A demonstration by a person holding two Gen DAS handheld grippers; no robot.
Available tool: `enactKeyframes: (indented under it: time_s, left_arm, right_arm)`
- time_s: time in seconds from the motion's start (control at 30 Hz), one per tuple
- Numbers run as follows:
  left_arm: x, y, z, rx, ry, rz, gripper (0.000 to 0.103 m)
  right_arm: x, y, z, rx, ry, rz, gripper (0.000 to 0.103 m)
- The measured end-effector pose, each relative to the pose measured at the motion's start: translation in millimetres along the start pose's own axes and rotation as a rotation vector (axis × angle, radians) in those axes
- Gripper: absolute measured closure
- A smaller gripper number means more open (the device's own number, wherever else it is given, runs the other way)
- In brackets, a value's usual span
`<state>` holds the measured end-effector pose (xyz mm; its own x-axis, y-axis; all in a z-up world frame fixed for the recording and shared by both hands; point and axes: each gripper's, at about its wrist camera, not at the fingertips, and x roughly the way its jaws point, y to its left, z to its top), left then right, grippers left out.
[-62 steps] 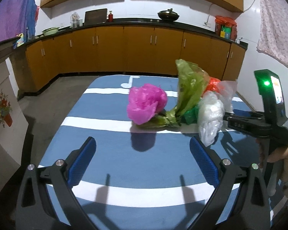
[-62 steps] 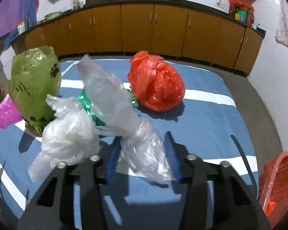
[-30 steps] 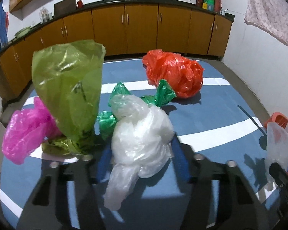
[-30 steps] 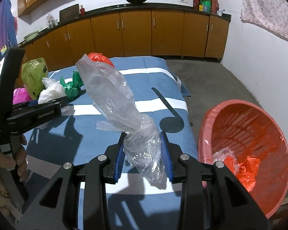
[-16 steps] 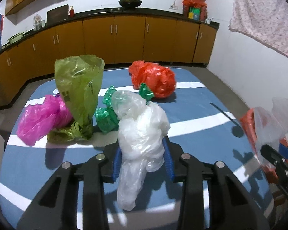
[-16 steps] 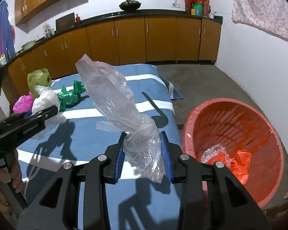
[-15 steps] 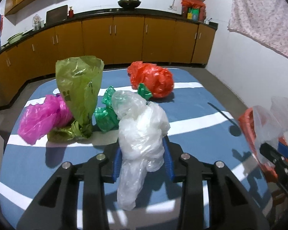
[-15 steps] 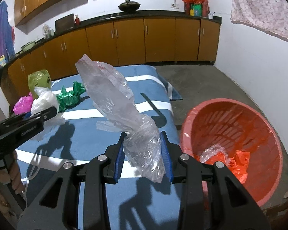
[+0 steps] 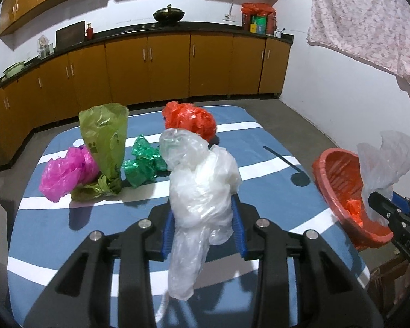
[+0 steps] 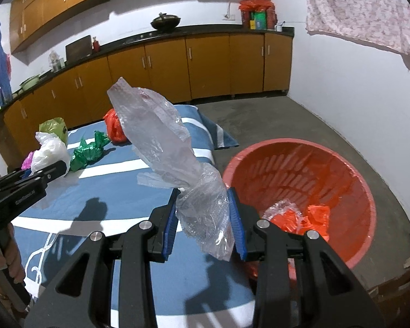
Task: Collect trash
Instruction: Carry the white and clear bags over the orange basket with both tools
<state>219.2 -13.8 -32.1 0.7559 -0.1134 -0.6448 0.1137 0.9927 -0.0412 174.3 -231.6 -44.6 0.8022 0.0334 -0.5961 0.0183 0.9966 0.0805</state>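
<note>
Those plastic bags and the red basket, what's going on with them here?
A person is clearing crumpled plastic bags off a blue striped table with a handheld gripper in each hand. The left gripper is shut on a white bag above the table. The right gripper is shut on a clear bag beside the red basket, which already holds some scraps. The pink bag, olive bag, green bag and orange bag lie on the table.

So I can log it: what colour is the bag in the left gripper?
White, translucent plastic bag; clearest in the left wrist view.
</note>
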Motion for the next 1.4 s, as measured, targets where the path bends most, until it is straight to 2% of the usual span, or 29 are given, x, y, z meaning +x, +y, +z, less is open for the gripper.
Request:
enactKeyframes:
  time_s: [0.63,1.4]
  left_arm:
    - [-9,-57,0,0.103,-0.011,-0.064,0.068]
    - [-5,-138,0,0.223,-0.01,-0.194,0.067]
  right_arm:
    - [-19,-43,-11,0.057,-0.021,-0.102,0.067]
    - [-25,-87,-14,0.142,-0.029,-0.194,0.067]
